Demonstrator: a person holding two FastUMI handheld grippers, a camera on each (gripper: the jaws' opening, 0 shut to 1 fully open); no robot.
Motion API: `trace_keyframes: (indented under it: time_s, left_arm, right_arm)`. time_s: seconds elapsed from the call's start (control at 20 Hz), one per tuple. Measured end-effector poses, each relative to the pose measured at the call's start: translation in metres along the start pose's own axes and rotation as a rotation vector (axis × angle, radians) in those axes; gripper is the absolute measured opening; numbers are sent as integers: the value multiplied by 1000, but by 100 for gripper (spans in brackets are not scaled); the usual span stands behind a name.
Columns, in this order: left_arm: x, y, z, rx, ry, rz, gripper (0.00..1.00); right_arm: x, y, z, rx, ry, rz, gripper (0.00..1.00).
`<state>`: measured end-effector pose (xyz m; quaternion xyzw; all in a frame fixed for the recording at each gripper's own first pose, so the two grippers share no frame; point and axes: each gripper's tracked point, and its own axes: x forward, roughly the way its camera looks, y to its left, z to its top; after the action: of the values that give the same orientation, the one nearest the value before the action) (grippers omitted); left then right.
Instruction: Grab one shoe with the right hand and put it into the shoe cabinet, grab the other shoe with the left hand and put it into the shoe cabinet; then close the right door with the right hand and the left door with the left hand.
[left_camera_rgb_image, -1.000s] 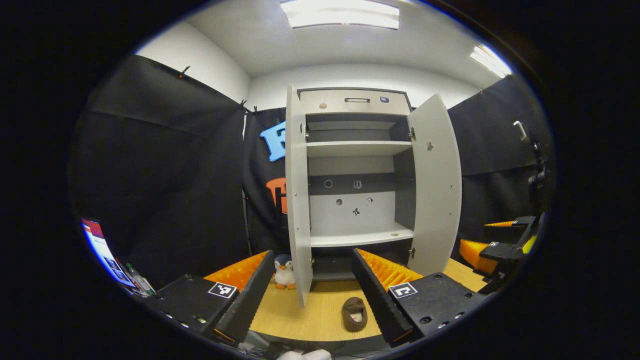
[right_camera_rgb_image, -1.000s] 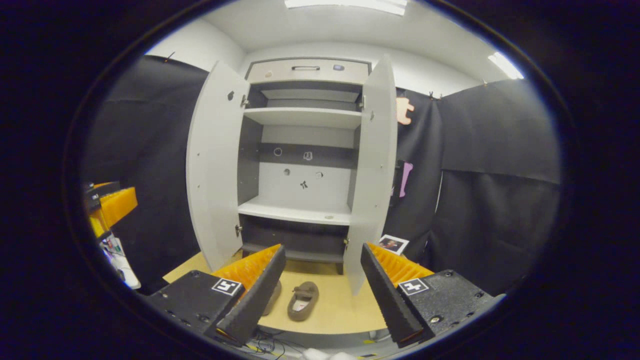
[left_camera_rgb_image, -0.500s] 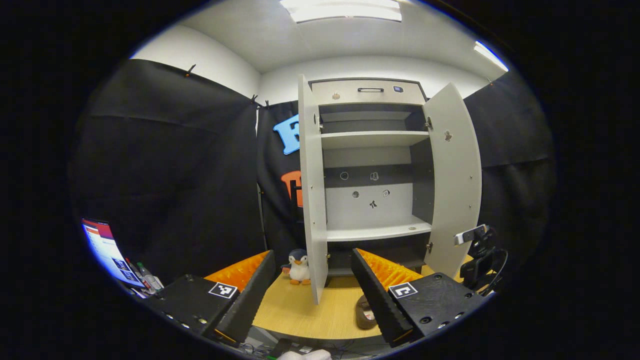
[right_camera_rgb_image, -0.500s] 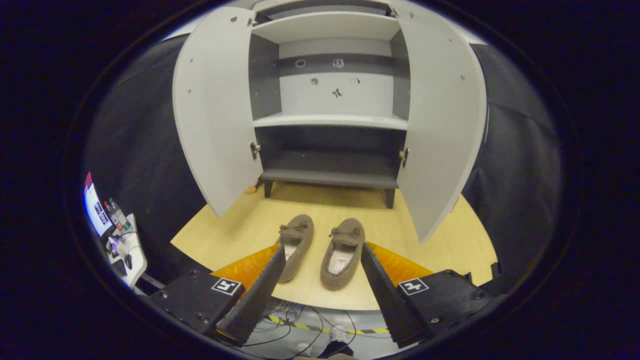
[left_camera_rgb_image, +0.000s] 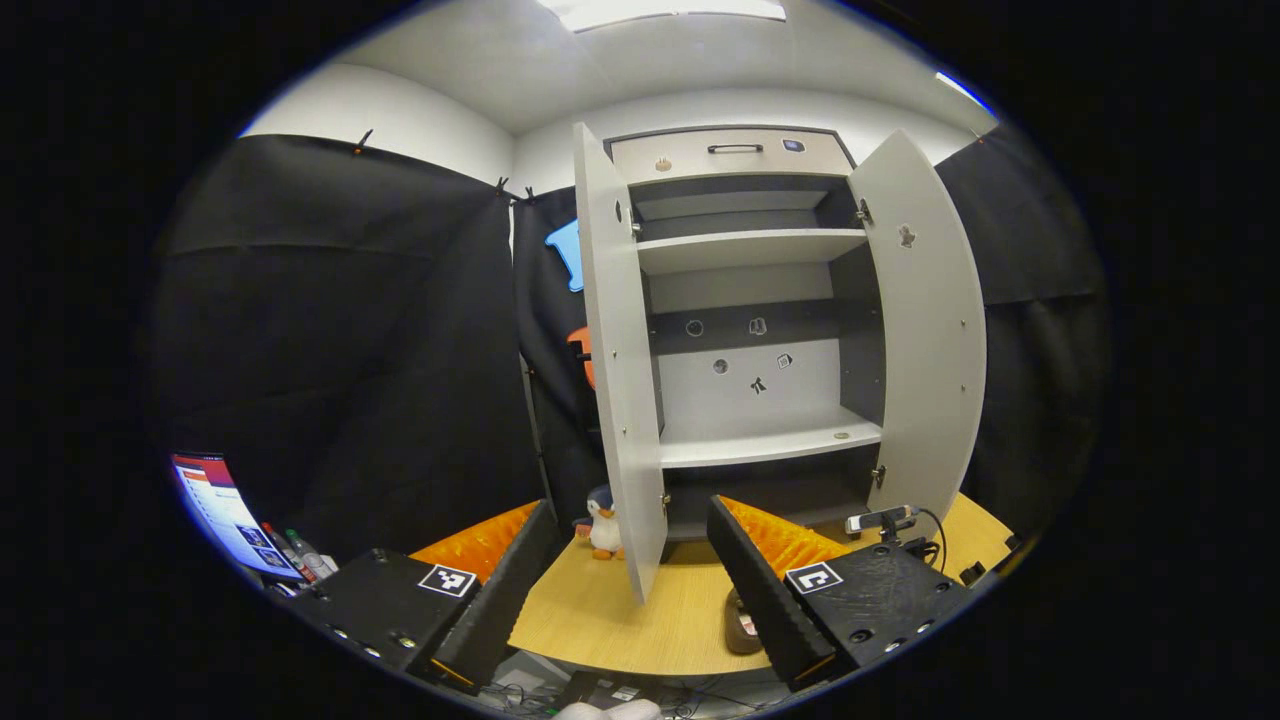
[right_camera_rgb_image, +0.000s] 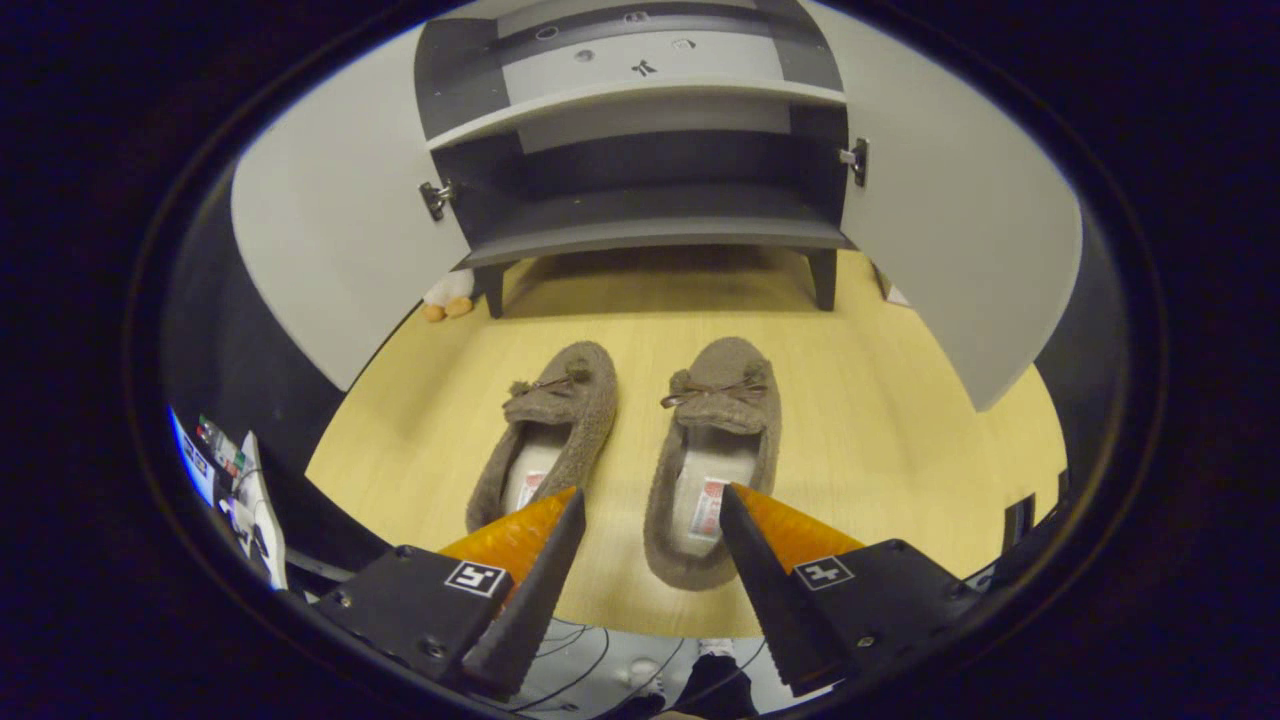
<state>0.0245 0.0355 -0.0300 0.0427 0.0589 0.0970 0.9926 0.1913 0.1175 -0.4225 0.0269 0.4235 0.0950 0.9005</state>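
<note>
The right gripper (right_camera_rgb_image: 650, 510), fingers spread, hovers above the right shoe (right_camera_rgb_image: 715, 455). The left gripper (left_camera_rgb_image: 628, 520), fingers released, faces the open cabinet (left_camera_rgb_image: 750, 340).

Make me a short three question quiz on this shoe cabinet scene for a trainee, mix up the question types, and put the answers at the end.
1. True or false: both doors of the shoe cabinet stand open.
2. Multiple choice: the right gripper has its jaws open over which shoe? A) the left shoe B) the right shoe C) neither
3. Fill in: a small toy ______ stands on the floor beside the cabinet's left door.

Key
1. True: the left door and the right door are both swung out.
2. B: its heel lies between the open jaws, not yet gripped.
3. penguin
</note>
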Motion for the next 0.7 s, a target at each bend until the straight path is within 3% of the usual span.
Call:
trace_keyframes:
  time_s: [0.25, 0.3, 0.55, 0.6, 0.65, 0.7]
  left_arm:
    - [7, -9, 1, -4, 11, 28, 96]
    - [11, -8, 1, -1, 16, 40, 100]
    - [25, -8, -3, -1, 38, 101, 96]
    - [28, -8, -6, 3, 44, 113, 96]
    - [31, -9, -7, 7, 52, 123, 96]
    - [34, -10, -10, 8, 57, 132, 100]
  right_arm:
    - [46, -1, 13, 51, 37, 9, 86]
    - [55, -1, 17, 66, 37, 15, 85]
    - [93, -9, 37, 133, 39, 22, 83]
    - [98, -12, 40, 139, 38, 20, 72]
    - [102, -15, 43, 136, 35, 15, 77]
    - [107, -19, 45, 130, 24, 3, 62]
